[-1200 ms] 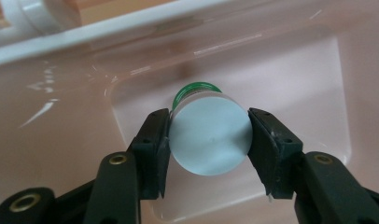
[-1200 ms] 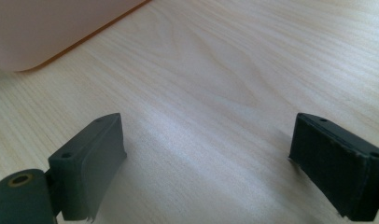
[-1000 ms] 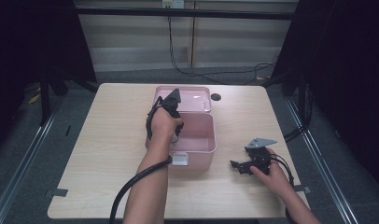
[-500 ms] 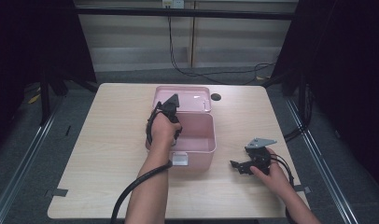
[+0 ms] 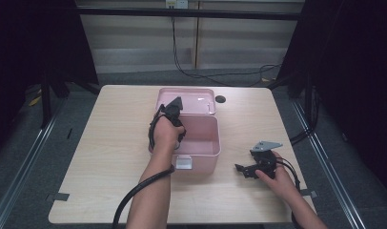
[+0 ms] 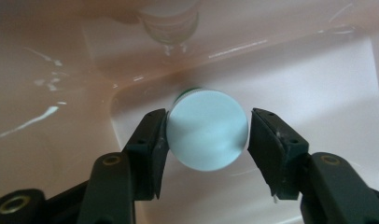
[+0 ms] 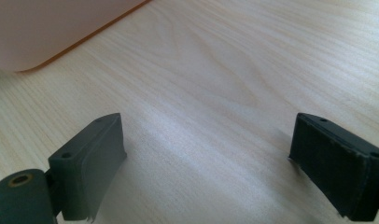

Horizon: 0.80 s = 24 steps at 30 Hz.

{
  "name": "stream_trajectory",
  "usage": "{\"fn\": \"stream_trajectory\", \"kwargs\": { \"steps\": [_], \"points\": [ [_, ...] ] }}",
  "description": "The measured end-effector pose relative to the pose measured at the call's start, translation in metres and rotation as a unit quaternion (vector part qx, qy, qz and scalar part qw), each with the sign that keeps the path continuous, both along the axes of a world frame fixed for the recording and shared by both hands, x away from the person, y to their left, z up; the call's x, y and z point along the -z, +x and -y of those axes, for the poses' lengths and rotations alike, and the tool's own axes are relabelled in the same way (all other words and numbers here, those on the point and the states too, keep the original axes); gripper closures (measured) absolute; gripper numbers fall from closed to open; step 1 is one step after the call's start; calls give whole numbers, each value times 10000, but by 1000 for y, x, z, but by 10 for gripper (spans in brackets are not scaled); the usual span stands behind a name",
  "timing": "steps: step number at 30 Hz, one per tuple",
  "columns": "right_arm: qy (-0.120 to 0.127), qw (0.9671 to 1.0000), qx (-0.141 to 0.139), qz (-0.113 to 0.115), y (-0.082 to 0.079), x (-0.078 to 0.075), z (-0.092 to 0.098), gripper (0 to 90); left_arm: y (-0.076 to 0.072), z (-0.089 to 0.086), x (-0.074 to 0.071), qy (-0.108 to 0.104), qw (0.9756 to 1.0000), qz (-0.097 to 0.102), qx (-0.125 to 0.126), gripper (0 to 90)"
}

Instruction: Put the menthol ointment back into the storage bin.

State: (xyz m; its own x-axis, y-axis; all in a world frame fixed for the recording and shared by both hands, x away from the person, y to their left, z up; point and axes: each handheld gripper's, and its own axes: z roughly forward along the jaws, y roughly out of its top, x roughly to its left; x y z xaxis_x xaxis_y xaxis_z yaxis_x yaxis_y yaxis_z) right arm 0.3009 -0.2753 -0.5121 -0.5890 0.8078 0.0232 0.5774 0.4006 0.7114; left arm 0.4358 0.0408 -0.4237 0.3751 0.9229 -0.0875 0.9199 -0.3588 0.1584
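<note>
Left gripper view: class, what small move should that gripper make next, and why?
Probably open a little wider and lift out. The left gripper's jaws have just been opening; the round cap sits between them inside the pink box, a gap already showing at one pad.

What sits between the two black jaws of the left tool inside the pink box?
A pale blue round cap, seemingly a small container's top, sits there in the left gripper view; a slim gap shows at the right jaw.
</note>
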Motion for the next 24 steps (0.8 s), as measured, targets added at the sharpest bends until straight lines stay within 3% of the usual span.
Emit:
{"fn": "stream_trajectory", "kwargs": {
  "steps": [7,20,24],
  "points": [
    [0,10000,0,0,0,0,0,94,-1,-3,-2,-128,9999,-59,-44,447],
    [-1,10000,-2,2,0,0,0,94,-4,-6,-14,-173,9990,-402,-124,438],
    [-1,10000,-1,1,0,0,0,94,-6,-6,-22,-179,9990,-375,-148,434]
  ]
}}
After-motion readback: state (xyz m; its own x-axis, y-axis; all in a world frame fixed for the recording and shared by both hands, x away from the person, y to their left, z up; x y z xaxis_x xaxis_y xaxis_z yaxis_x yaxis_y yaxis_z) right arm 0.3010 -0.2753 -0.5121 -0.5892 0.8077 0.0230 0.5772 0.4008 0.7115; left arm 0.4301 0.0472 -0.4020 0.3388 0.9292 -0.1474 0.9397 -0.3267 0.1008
